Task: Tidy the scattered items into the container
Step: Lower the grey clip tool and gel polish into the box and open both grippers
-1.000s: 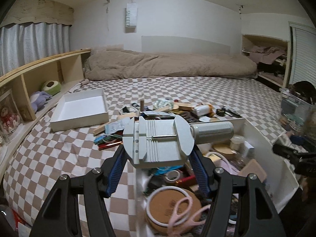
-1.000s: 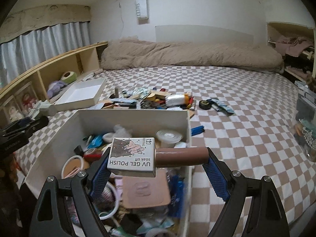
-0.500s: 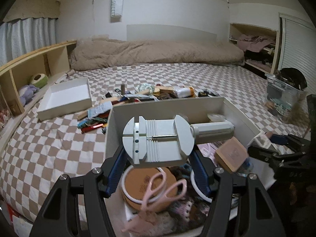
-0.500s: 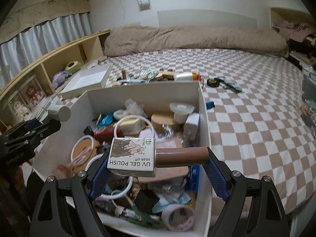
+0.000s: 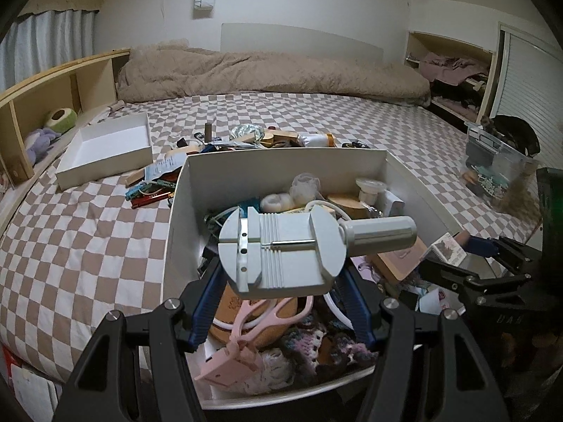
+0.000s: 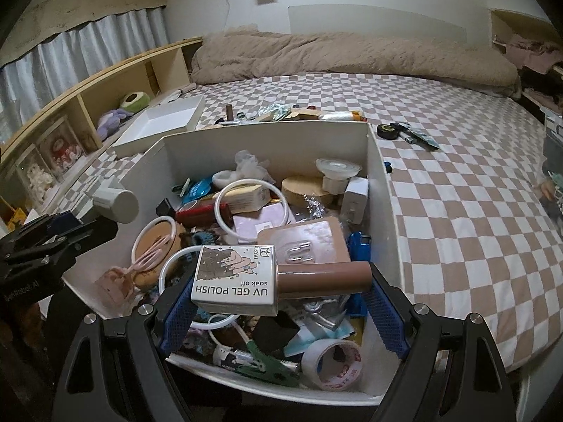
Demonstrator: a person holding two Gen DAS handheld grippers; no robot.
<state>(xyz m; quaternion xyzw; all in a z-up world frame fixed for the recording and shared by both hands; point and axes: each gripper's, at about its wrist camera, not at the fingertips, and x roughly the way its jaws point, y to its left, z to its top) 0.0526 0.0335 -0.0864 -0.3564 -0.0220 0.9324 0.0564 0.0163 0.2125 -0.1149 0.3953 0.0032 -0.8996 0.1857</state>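
The white container box point(image 5: 281, 172) point(image 6: 267, 140) sits on the checkered bed, full of mixed items. My left gripper point(image 5: 281, 274) is shut on a grey watch-link tool point(image 5: 281, 249) with a round handle, held above the box's near half. My right gripper point(image 6: 278, 288) is shut on a UV gel polish bottle point(image 6: 239, 281) with a brown cap, held above the box's near edge. Each gripper shows in the other's view: the left point(image 6: 52, 242), the right point(image 5: 471, 263). Scattered items point(image 5: 246, 137) point(image 6: 299, 114) lie beyond the box.
An empty white lid tray point(image 5: 105, 147) lies left of the pile. A black tape roll point(image 6: 387, 130) and pens lie right of the box. A wooden shelf point(image 5: 42, 105) runs along the left. A clear bin point(image 5: 499, 161) stands at the right.
Both grippers have moved forward and over the box while holding their items; the box now fills the middle of both views.
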